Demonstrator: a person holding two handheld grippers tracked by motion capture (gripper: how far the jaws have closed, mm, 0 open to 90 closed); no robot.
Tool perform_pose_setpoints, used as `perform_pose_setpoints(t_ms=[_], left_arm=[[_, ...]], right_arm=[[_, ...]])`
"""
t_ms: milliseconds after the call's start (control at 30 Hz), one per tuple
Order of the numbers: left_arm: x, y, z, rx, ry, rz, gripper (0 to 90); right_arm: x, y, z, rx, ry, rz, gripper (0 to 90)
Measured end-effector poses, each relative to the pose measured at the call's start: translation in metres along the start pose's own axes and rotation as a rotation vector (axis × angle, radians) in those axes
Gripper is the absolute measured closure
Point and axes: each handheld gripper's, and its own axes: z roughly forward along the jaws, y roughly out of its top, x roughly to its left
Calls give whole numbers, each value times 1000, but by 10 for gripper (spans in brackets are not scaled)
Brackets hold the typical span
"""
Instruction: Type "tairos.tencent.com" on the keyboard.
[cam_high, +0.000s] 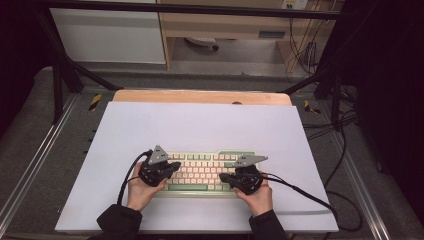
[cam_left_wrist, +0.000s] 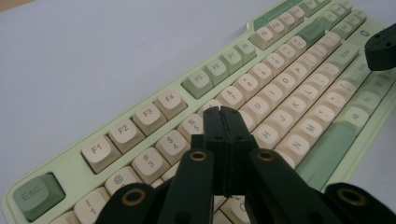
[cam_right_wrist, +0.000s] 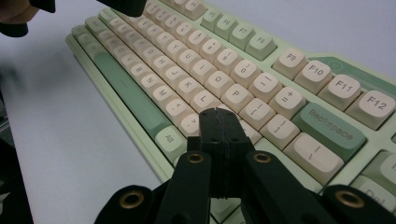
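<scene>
A pale green keyboard (cam_high: 207, 171) with cream and green keys lies on a white mat near the table's front. My left gripper (cam_high: 172, 166) hovers over the keyboard's left half, its jaws shut with nothing between them. In the left gripper view the shut jaw tips (cam_left_wrist: 223, 113) sit above the number-row keys of the keyboard (cam_left_wrist: 140, 119). My right gripper (cam_high: 223, 176) is over the keyboard's right half, jaws shut and empty. Its tips (cam_right_wrist: 218, 114) hang above the keys near the P and punctuation keys of the keyboard (cam_right_wrist: 327, 126).
The white mat (cam_high: 200, 125) covers most of a wooden table (cam_high: 200, 96). Black cables (cam_high: 310, 195) trail from both grippers over the mat. A metal frame and dark floor surround the table; cabinets stand at the back.
</scene>
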Motion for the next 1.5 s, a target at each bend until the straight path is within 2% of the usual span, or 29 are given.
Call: perform_pose_setpoints(t_ms=[400, 833, 1233, 1500], left_arm=[[-6, 1, 16, 20, -4, 8, 898], [-7, -2, 23, 41, -5, 17, 898], [-8, -5, 26, 41, -12, 23, 898], [-8, -3, 20, 26, -21, 24, 898]], right_arm=[[0, 0, 1, 1, -1, -1, 900], [-1, -1, 0, 1, -1, -1, 900], [-1, -1, 0, 2, -1, -3, 900], [-1, -1, 0, 2, 1, -2, 900]])
